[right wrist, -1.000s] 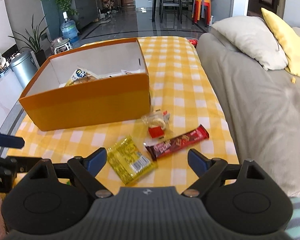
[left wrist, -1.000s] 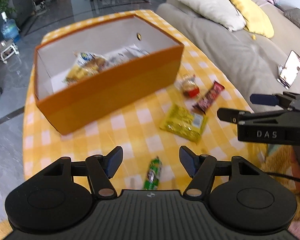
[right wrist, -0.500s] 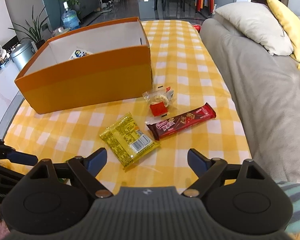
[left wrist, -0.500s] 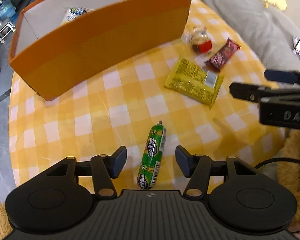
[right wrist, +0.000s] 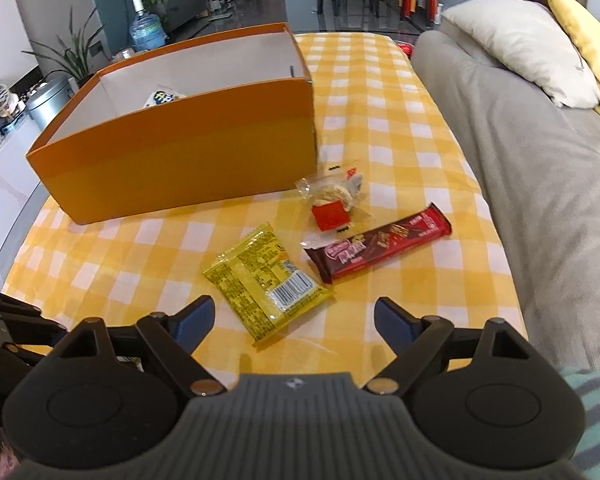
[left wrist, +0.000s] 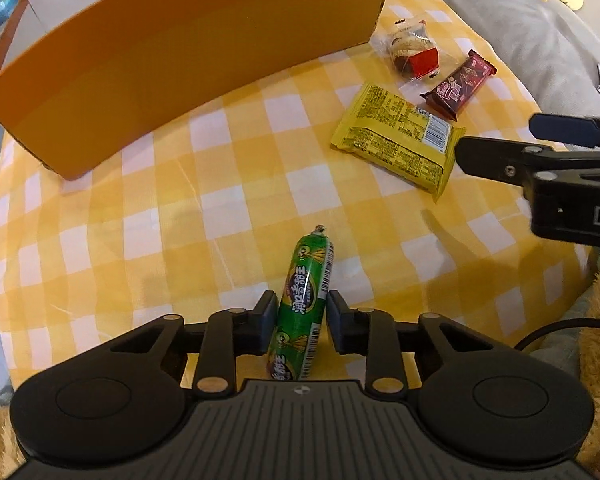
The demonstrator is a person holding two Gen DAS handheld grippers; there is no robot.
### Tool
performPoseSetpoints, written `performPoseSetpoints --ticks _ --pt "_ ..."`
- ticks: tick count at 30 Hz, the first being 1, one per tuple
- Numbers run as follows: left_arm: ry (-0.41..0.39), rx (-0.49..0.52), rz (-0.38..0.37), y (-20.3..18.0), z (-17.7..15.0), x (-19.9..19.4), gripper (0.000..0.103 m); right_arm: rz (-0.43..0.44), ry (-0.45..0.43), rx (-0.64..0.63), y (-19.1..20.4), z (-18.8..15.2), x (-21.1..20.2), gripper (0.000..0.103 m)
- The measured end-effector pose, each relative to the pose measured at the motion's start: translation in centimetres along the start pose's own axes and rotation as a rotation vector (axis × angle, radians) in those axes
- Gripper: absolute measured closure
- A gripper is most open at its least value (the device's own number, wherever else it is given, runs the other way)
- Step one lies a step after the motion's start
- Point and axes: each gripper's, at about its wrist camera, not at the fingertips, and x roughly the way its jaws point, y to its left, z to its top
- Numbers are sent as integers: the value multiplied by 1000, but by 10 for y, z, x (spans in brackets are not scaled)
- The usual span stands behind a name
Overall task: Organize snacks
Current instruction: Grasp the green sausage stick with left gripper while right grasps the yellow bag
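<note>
- Right now the left gripper (left wrist: 299,320) is low over the table (left wrist: 236,208), and its two fingers (left wrist: 269,312) pinch a green sausage (left wrist: 306,296) from both sides.
- The sausage lies on the yellow checked cloth, with its tied tip pointing away toward the box (left wrist: 180,60).
- The box is orange outside and white inside. It sits at the far left of the table, and one snack pack (right wrist: 160,98) peeks over its wall.
- The right gripper (right wrist: 294,316) hangs above the near edge of the table. Its fingers (right wrist: 196,314) are spread wide and hold nothing.
- Just past the right gripper lies a yellow pack (right wrist: 266,280), flat on the cloth with its barcode side up.
- A brown bar (right wrist: 380,244) lies just beside the yellow pack, on the sofa side.
- A clear bag (right wrist: 334,198) with a round cake and a red label sits near the front corner of the box. It looks to touch the brown bar's end.
- A gray sofa (right wrist: 520,160) runs along the right side of the table, with a pale pillow (right wrist: 520,44) and a yellow pillow (right wrist: 580,32) on it.
- Far behind the box stand a water jug (right wrist: 146,32) and some plants (right wrist: 72,56).
</note>
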Motion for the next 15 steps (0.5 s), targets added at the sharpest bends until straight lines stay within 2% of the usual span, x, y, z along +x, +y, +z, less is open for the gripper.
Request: performPoseSetpoints --ticks 3,9,15 --pt "-10 -7 -10 1 1 1 77 8 -3 -31 4 1 4 19" --pt "-65 -61 5 12 5 -1 78 25 -15 -100 14 2 13 19" --pt "-95 -105 14 21 11 -7 78 29 -51 -253 28 5 33 20"
